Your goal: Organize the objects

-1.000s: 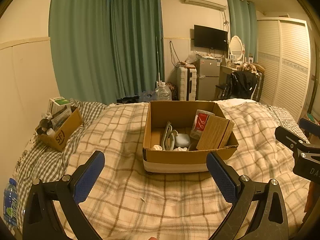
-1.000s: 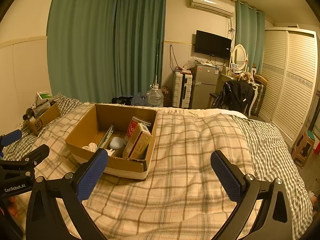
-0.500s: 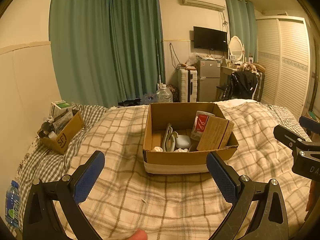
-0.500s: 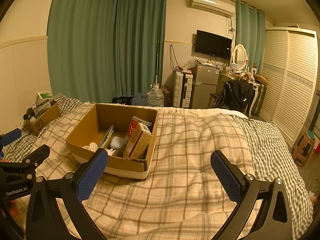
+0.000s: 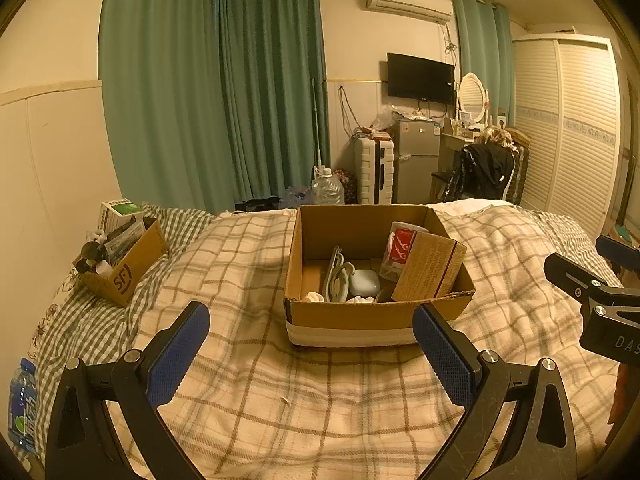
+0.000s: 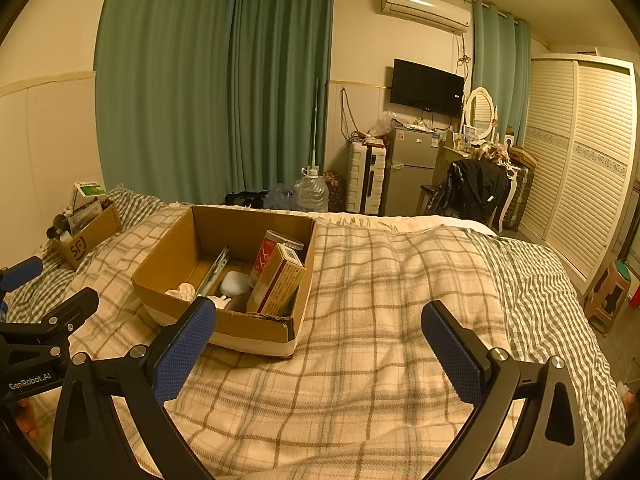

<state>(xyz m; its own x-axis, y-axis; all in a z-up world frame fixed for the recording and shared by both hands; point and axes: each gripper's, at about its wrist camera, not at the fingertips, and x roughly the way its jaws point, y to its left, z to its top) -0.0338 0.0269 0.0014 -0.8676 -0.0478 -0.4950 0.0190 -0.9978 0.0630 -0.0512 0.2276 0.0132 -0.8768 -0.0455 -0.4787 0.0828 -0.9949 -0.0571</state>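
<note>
The open cardboard box (image 5: 376,280) is sitting mid-bed on the plaid blanket (image 5: 280,400), holding a brown carton (image 5: 430,272), earbud case (image 5: 365,282) and clutter. The left gripper (image 5: 311,356) and right gripper (image 6: 318,354) are hovering wide open, gripping nothing. Best approaching over the near rim; bare blanket to the right is offering room.

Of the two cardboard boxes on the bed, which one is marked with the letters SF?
The smaller cardboard box at the left, near the wall, has SF printed on its side. The large open box in the middle of the bed shows no lettering.
</note>
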